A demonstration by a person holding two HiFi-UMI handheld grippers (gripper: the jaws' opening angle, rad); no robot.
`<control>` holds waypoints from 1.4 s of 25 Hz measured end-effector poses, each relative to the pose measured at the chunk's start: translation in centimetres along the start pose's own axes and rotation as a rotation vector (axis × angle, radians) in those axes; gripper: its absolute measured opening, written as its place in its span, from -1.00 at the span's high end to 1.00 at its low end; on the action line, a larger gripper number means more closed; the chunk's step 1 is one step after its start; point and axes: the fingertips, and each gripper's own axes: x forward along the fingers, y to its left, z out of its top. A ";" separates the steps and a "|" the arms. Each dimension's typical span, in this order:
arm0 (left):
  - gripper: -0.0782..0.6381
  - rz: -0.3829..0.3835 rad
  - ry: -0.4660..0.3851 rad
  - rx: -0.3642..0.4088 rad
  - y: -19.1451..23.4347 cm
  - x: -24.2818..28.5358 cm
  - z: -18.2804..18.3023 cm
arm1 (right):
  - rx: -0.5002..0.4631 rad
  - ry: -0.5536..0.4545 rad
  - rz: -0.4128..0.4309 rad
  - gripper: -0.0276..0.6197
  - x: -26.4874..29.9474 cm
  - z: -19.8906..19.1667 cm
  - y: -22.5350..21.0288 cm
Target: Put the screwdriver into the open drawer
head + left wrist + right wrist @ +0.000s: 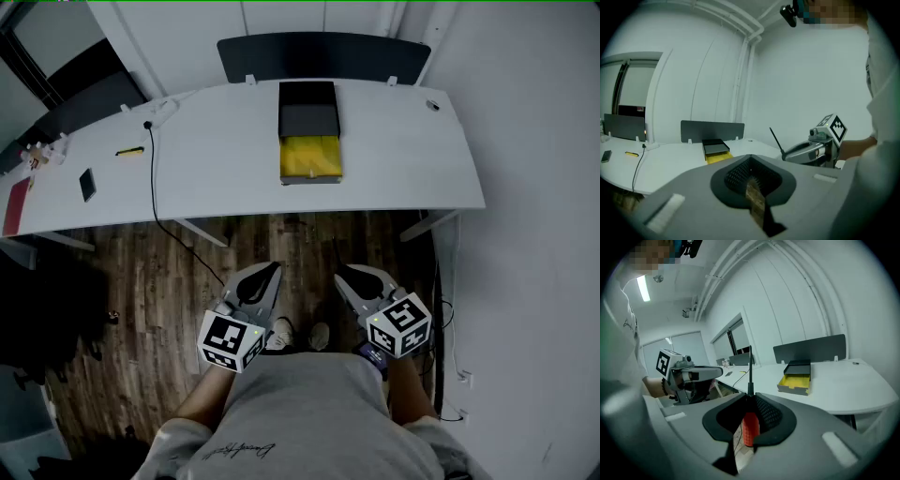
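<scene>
White desk point(394, 159), white walls, dark wood-plank floor point(141, 272). The desk curved across the room well ahead of both grippers, and the floor lay under them. A dark panel point(323, 54) stood along the desk's far edge. Off to the left gripper's side of the desk lay a black cable point(153, 178) and a small dark phone point(87, 184).

Straight ahead of the grippers, well apart from them, a black drawer unit point(307, 108) sat on the desk. Its yellow drawer point(310, 157) was pulled out toward the person, open at the top.

The screwdriver point(749, 427) had a ribbed red-orange handle and a thin black shaft. It was nowhere near the drawer. The handle sat back between the right gripper's jaws, and the shaft ran out past their tips, pointing forward and up.

The right gripper point(349, 274) had its jaws partly closed, the dark pads pressed on the handle from both sides. It was held low in front of the person's grey shirt, just beside the left gripper point(270, 270). The left gripper's jaws met at the tips with nothing between them — only a narrow strip of floor showed through the slot behind. Both grippers pointed toward the desk, tipped slightly downward.
</scene>
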 end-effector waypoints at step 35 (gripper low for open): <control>0.78 -0.091 -0.028 0.009 4.3 -5.3 -0.6 | -0.033 0.000 -0.052 0.68 3.4 1.7 6.8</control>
